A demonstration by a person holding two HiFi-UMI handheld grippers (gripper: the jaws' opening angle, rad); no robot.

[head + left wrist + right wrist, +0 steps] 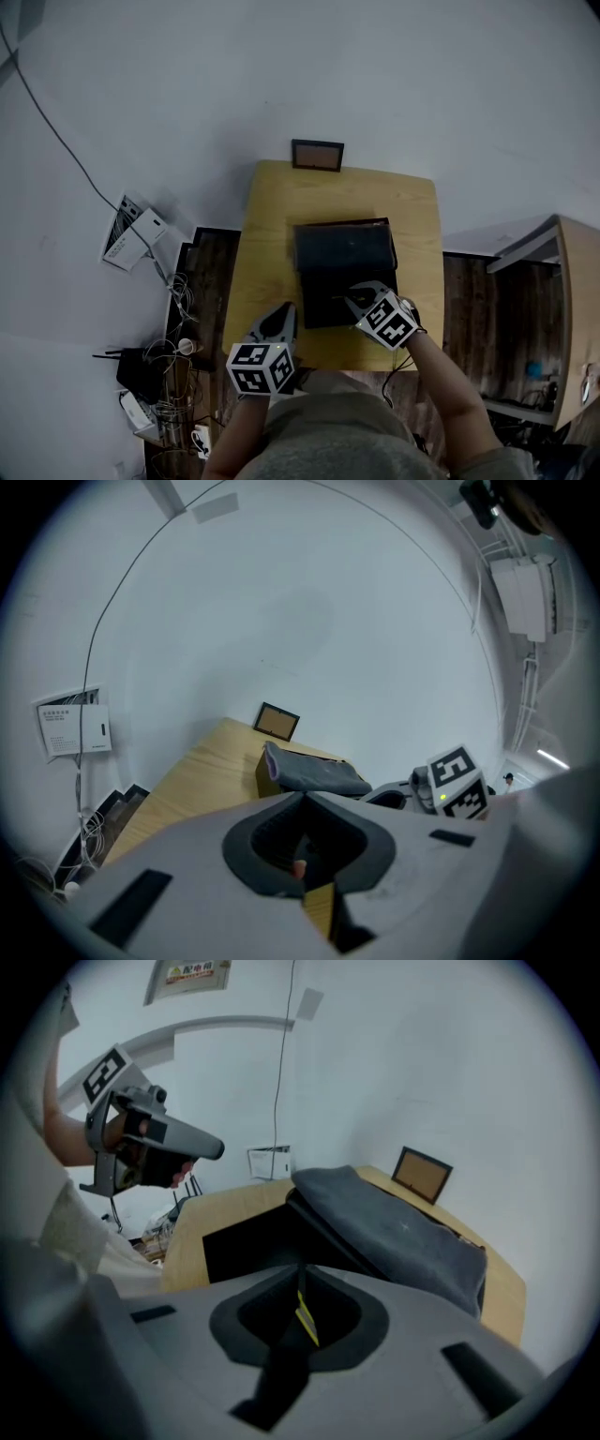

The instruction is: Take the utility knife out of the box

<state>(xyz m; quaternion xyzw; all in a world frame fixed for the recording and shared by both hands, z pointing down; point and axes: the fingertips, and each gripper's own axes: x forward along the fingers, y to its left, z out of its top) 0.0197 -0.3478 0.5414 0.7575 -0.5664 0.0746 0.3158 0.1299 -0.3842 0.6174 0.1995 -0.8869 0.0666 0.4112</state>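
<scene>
I see my right gripper (353, 298), jaws together, at the open black rectangular box (339, 251) on the light wooden table (272, 211), with my left gripper (280, 317) likewise closed.

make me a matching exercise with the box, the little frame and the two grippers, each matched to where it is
Things:
1. box
2. small frame
3. left gripper
4. right gripper

Places:
A. over the near part of the open box
B. middle of the table, lid raised
C. over the table's near left part
D. at the table's far edge

Pairs: 1-B, 2-D, 3-C, 4-A
</scene>
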